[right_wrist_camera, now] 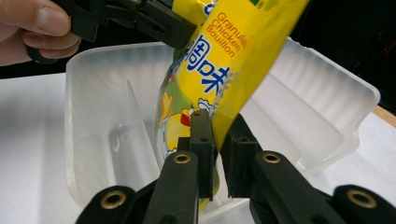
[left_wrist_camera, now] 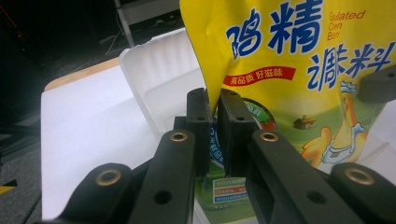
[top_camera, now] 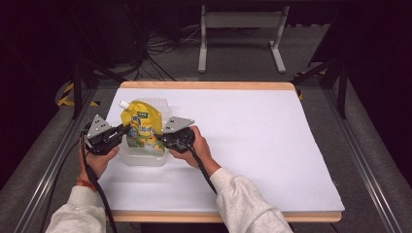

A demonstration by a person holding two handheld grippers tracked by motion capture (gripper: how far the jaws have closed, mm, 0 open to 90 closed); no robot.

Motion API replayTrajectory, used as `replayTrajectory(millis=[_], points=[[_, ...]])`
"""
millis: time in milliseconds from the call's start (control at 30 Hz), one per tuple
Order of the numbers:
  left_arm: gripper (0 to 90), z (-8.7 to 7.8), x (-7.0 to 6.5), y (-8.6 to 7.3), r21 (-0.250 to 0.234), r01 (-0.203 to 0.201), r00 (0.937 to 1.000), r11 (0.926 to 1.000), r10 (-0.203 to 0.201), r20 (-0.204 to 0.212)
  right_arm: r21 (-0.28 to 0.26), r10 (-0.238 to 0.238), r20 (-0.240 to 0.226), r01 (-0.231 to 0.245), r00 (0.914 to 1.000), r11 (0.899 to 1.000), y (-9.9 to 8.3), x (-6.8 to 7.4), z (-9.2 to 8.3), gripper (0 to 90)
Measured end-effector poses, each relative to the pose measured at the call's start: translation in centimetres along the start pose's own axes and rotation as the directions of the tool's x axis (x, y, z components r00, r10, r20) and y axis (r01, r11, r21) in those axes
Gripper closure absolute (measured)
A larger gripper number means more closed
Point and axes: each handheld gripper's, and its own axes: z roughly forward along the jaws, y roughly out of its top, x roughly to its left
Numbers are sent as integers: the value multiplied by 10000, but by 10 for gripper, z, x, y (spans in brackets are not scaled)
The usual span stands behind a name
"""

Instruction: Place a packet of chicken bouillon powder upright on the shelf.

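Both grippers pinch the yellow plastic bouillon pouch [top_camera: 140, 124] by opposite side edges, upright in the translucent plastic tub [top_camera: 144, 156] on the white table [top_camera: 252, 145]; to seat it well, lower evenly and loosen both grips together. The left gripper [left_wrist_camera: 214, 109] and right gripper [right_wrist_camera: 219, 128] stand narrow, pads apparently just touching film; both hands reach level from either side.

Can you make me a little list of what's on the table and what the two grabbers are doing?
held thing: yellow pouch with a white cap
under it: clear plastic tub
left gripper: jaws on the pouch's edge
right gripper: jaws on the pouch's opposite edge
table: white top, wooden rim
pouch position: upright, its lower part in the tub
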Motion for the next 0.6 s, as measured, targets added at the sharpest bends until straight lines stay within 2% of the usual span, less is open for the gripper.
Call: replayTrajectory(millis=[167,400,500,600], points=[[805,-3,0,0,-85,19,9999,10000,-20,-100,-3,-75,86,75,9999,10000,-1,0,-5,816],[772,-15,-3,6,-819,273,9995,9963,-285,-137,-55,-183,206,184,9996,9998,2,0,-13,803],[746,-21,-5,8,-1022,336,9990,9942,-366,-271,-116,-260,283,264,9993,9996,5,0,-18,790],[734,-24,-6,8,-1126,406,9989,9928,-432,-208,-179,-277,350,283,9990,9994,8,0,-23,788]])
